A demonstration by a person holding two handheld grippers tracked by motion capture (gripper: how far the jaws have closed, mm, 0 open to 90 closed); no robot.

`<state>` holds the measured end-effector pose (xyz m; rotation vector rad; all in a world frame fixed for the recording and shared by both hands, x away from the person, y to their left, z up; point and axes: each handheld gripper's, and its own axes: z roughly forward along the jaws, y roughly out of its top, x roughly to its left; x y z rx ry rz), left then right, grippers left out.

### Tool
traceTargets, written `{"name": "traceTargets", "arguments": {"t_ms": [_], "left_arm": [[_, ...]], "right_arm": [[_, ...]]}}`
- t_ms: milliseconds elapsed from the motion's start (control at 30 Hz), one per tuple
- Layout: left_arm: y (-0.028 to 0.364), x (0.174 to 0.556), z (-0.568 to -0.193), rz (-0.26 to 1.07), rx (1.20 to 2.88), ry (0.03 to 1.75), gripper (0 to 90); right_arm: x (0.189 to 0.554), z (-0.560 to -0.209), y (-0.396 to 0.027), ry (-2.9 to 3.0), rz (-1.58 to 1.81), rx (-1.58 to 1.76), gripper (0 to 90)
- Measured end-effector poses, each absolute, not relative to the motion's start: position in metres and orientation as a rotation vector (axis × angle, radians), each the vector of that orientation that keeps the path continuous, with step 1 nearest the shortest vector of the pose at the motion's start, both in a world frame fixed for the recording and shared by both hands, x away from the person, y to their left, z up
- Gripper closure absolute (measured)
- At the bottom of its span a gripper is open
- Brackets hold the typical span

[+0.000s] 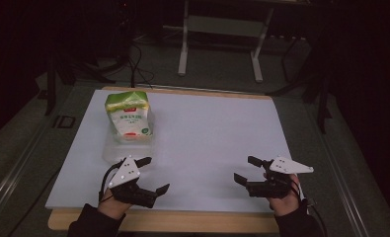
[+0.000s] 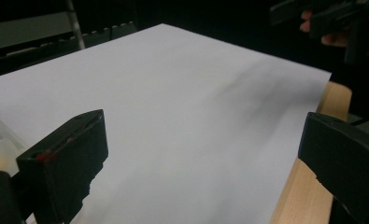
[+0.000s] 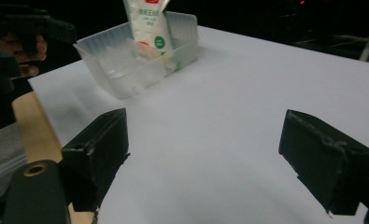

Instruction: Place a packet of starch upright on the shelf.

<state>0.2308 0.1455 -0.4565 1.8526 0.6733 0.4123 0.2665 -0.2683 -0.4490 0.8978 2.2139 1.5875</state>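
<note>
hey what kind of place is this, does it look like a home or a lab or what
Most likely a lab or recording workspace, not a home. A white-topped table stands in a darkened room, cables trail across the floor behind it, and a person holds a left gripper and a right gripper, both open.

I see a dim room; only the white sheet (image 1: 207, 143) catches light, from above. Beyond the sheet everything sinks into black. A soft grey shadow streaks it in the left gripper view. Near jaws blur slightly.
</note>
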Motion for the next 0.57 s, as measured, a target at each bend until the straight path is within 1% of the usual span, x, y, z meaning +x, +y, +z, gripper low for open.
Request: {"name": "traceTargets", "arguments": {"t_ms": [67, 267, 567], "left_arm": [[0.141, 0.232, -0.461, 0.429, 1.892, 0.668, 1.8], [0.136, 0.235, -0.469, 0.42, 1.912, 0.66, 1.8], [0.141, 0.239, -0.474, 0.406, 1.9, 0.687, 1.8]], "right_arm": [[0.266, -0.451, -0.269, 2.204, 1.574, 0.891, 15.9], [0.267, -0.458, -0.266, 2.233, 1.52, 0.874, 15.9], [0.267, -0.459, -0.265, 2.225, 1.496, 0.849, 16.0]]}}
